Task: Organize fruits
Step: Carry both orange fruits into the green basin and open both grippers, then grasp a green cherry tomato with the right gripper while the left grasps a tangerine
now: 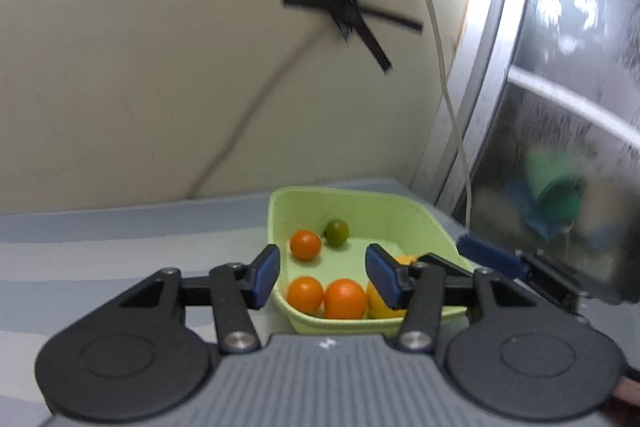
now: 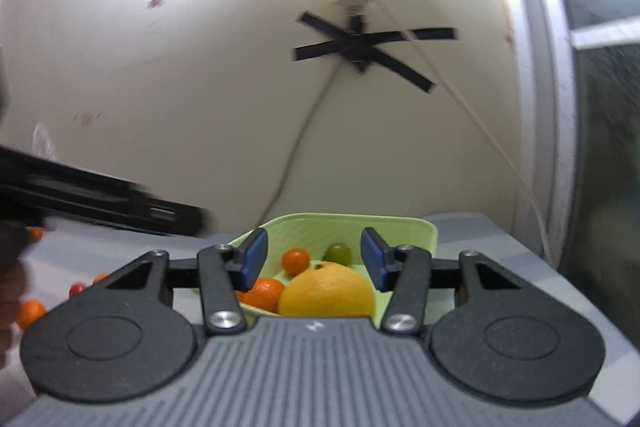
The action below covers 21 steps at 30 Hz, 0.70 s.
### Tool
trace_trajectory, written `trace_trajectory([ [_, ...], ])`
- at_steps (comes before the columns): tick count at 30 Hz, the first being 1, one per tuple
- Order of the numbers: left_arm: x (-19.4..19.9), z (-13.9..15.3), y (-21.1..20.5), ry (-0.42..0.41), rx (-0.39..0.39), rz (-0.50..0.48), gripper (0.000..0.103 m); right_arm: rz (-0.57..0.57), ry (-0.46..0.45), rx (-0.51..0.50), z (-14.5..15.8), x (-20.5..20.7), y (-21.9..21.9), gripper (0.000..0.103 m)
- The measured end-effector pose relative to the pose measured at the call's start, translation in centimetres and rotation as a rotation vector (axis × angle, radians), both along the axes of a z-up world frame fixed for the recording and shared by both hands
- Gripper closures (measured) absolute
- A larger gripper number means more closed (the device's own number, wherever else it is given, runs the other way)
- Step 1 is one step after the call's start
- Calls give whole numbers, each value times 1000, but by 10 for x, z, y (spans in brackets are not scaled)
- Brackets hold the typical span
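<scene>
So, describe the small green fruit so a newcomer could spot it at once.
Start at the pale green plastic bin on the grey table. Toward its far end lies a small round green fruit, beside a small orange fruit. It is the only green fruit there.

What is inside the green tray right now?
The green tray holds three small orange fruits, one green fruit and a large yellow citrus. Whatever lies under the citrus or behind the near wall is hidden.
</scene>
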<state>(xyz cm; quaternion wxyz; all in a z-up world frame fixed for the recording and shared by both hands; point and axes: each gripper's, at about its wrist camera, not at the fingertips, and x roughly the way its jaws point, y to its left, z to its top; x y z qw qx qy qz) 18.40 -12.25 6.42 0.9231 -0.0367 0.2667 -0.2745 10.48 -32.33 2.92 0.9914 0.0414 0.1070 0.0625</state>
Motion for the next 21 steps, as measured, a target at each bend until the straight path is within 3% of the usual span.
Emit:
trace_trajectory([
  [4,-28,15,45,-40,-45,73,49,-57,-2,61,1,2,-11,49],
  [9,-74,13,109,-67,-10,227,49,-58,-3,103,1,-10,-12,49],
  [16,-121,-21,179,16,20,394,49,67,80,140,-4,-32,5,50],
  [21,-133,-41,212,84,-21,455,49,180,158,127,-13,-57,36,59],
])
